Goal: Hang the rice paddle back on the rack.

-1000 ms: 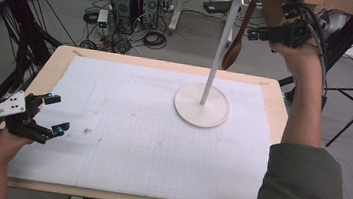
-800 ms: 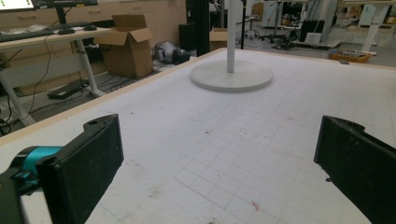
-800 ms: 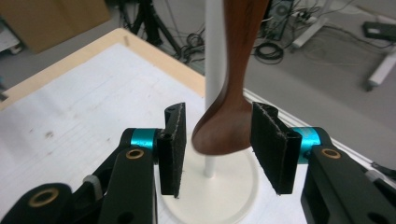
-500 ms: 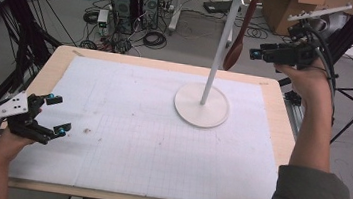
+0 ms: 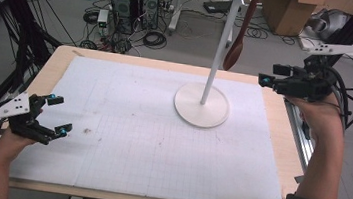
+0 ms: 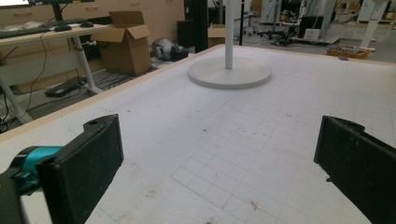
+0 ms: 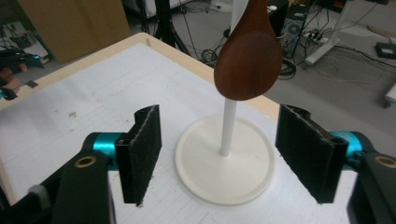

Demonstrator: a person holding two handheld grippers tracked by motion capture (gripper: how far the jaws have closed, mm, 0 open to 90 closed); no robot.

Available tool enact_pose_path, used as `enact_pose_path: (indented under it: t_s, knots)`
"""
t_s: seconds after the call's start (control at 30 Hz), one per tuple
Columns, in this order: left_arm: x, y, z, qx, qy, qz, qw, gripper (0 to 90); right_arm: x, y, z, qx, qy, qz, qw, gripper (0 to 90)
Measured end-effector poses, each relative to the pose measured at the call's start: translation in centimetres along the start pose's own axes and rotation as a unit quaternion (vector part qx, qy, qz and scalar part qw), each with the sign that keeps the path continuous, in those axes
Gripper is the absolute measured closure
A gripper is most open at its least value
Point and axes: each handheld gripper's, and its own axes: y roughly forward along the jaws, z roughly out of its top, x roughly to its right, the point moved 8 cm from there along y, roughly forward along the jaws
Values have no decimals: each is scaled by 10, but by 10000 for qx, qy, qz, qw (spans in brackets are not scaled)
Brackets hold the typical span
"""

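- Right hand-held gripper [image 5: 273, 76]: jaws spread, empty, right of the white stand [image 5: 202, 104]; wooden spoon [image 5: 236, 43] hangs there.
- Left hand-held gripper [image 5: 60, 115]: jaws spread, empty, near-left of the table [image 5: 281, 136].

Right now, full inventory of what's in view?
Wooden spoon: 1, dark brown, hanging from the stand's top hooks, bowl down.
Stand: 1, white, round base on the mat's far right part.
Grid mat: 1, white, covers the table.
Table: 1, light wood.
Computer towers: 2, black, floor beyond the table.
Cardboard box: 1, brown, floor far right.
Left tool: 1, black, open, near-left edge.
Right tool: 1, black, open, raised beside the spoon.
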Motion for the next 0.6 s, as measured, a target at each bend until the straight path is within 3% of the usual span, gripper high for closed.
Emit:
enact_pose_path:
  t_s: [0.4,0.6]
  knots:
    - [2,-1,3,20,21,-4,10000,18,-6,-8,-48,212,48,52,9998,198]
    - [1,-3,5,77,18,10,10000,18,-7,-9,-72,400,202,89,9990,156]
